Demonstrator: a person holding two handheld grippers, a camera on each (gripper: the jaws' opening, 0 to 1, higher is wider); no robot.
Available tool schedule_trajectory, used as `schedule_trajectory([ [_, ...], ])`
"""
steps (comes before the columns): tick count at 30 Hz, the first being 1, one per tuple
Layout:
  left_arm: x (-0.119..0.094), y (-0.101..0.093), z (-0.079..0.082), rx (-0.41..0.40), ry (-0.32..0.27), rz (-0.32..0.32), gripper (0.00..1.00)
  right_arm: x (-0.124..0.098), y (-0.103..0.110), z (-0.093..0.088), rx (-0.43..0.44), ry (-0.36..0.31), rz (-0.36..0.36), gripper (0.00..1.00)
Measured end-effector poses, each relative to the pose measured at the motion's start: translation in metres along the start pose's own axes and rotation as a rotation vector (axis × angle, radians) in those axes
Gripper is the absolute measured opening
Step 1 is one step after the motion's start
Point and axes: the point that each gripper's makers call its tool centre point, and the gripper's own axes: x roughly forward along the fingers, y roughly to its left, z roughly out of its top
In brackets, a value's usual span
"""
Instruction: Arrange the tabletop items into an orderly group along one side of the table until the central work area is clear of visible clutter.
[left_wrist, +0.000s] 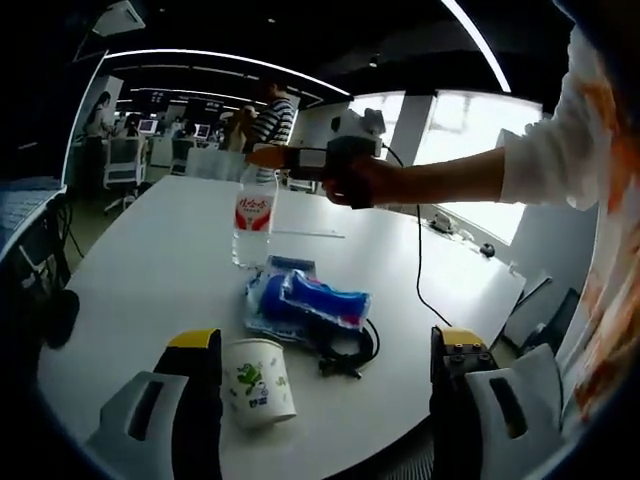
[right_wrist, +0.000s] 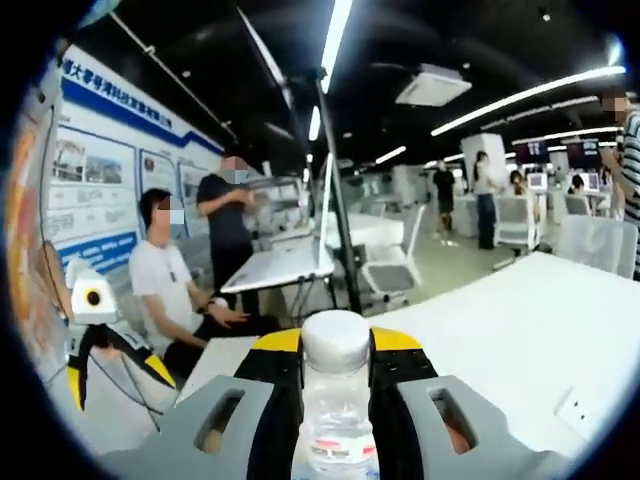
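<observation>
- White paper cup (left_wrist: 258, 382) with a green print stands on the white table (left_wrist: 150, 270) nearest, between the left gripper's (left_wrist: 325, 375) wide-spread, empty fingers (left_wrist: 200, 380).
- Beyond the cup lie blue plastic packets (left_wrist: 305, 300) and a black cable (left_wrist: 345, 355).
- Farther beyond the cup stands a clear plastic water bottle (left_wrist: 253, 215) with a red label, the right gripper's (right_wrist: 335, 365) fingers (right_wrist: 275, 385) closed around its neck.

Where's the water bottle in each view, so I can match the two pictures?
Left gripper view: water bottle stands upright on the white table, upper middle, its top at the right claw.
Right gripper view: bottle's white cap at bottom centre, between the jaws.
Shared landmark: the white table.
</observation>
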Motion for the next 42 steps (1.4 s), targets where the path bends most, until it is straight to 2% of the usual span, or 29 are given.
schedule_trajectory([
  [8, 0.006, -0.006, -0.002, -0.011, 0.014, -0.016, 0.89, 0.006, -0.008, -0.010, -0.034, 0.024, 0.077, 0.21],
  [19, 0.015, -0.013, -0.007, -0.021, 0.042, -0.037, 0.89, 0.010, -0.031, -0.015, -0.021, -0.003, 0.098, 0.21],
  [25, 0.020, -0.019, -0.013, -0.037, 0.062, -0.056, 0.89, 0.017, -0.042, -0.025, -0.022, 0.017, 0.099, 0.21],
  [33, 0.024, -0.015, -0.018, -0.074, 0.071, -0.063, 0.89, 0.024, -0.059, -0.031, -0.025, 0.025, 0.103, 0.21],
  [38, 0.026, -0.016, -0.017, -0.037, 0.072, -0.088, 0.98, 0.023, -0.071, -0.032, -0.038, 0.044, 0.105, 0.21],
  [42, 0.029, -0.014, -0.015, -0.061, 0.069, -0.088, 0.97, 0.023, -0.079, -0.035, -0.030, 0.053, 0.099, 0.21],
])
